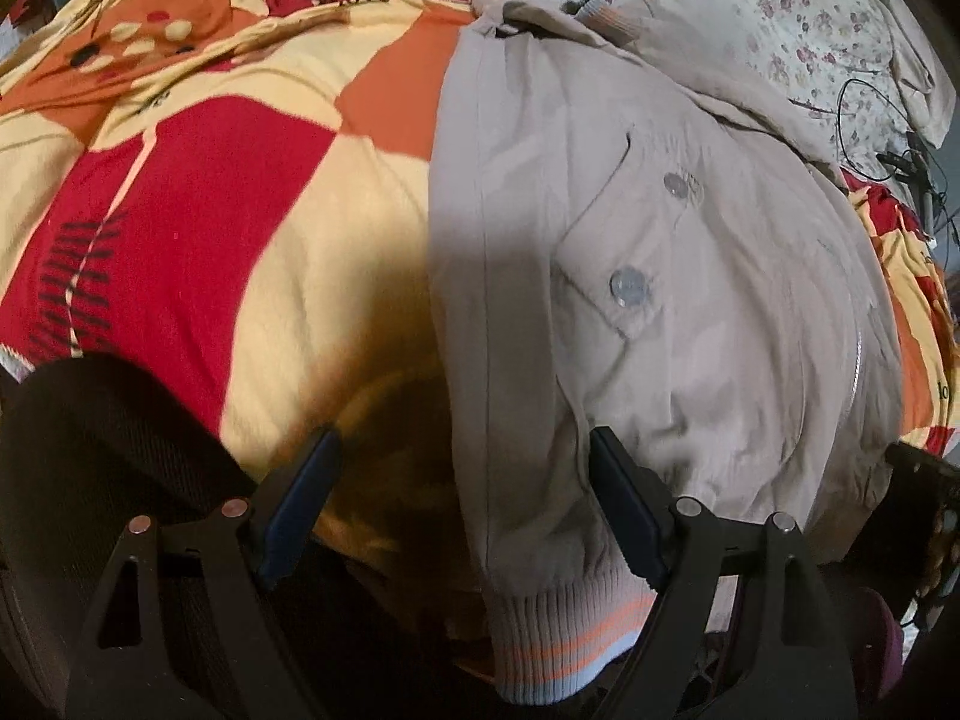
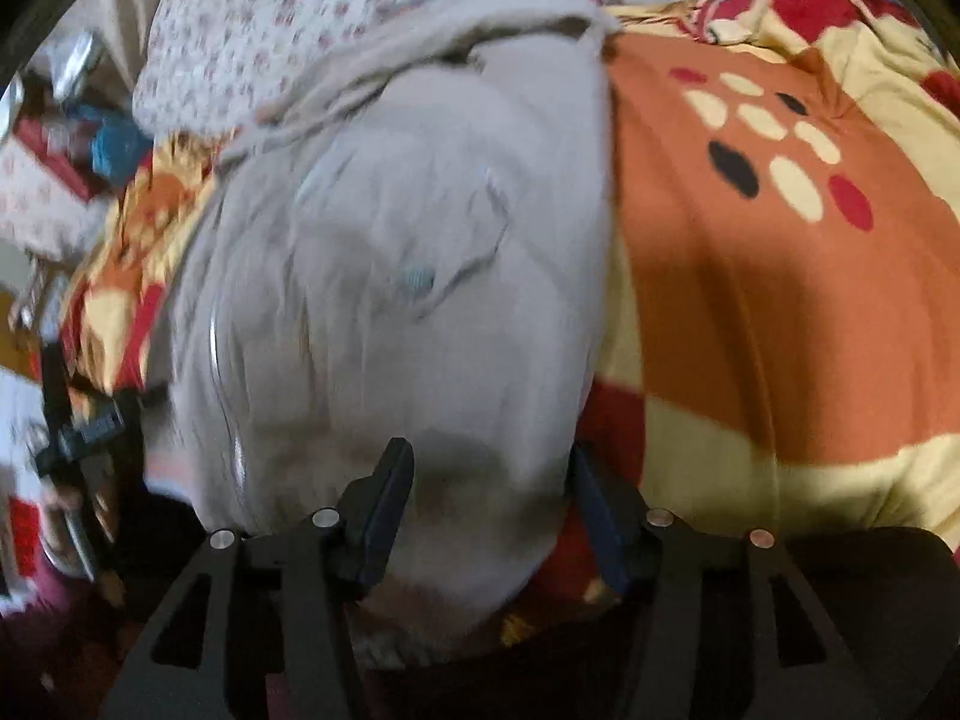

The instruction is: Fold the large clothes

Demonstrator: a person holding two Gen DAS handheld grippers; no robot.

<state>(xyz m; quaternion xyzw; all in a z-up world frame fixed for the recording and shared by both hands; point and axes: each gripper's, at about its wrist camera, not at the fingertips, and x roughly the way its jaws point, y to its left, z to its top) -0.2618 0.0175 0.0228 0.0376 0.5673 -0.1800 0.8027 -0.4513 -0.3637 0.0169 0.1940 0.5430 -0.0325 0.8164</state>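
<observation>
While both sleeves look tucked in, the jacket lies unfolded lengthwise. Left gripper and right gripper gape apart over its ribbed hem, gripping nothing.

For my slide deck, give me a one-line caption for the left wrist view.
Open left gripper poised over the ribbed hem of a beige snap-button jacket spread on a red, orange and yellow patterned bedspread.

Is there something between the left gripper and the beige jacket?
Nothing visible. The left gripper is open, with the beige jacket directly between its jaws near the ribbed hem, on the patterned bedspread.
</observation>
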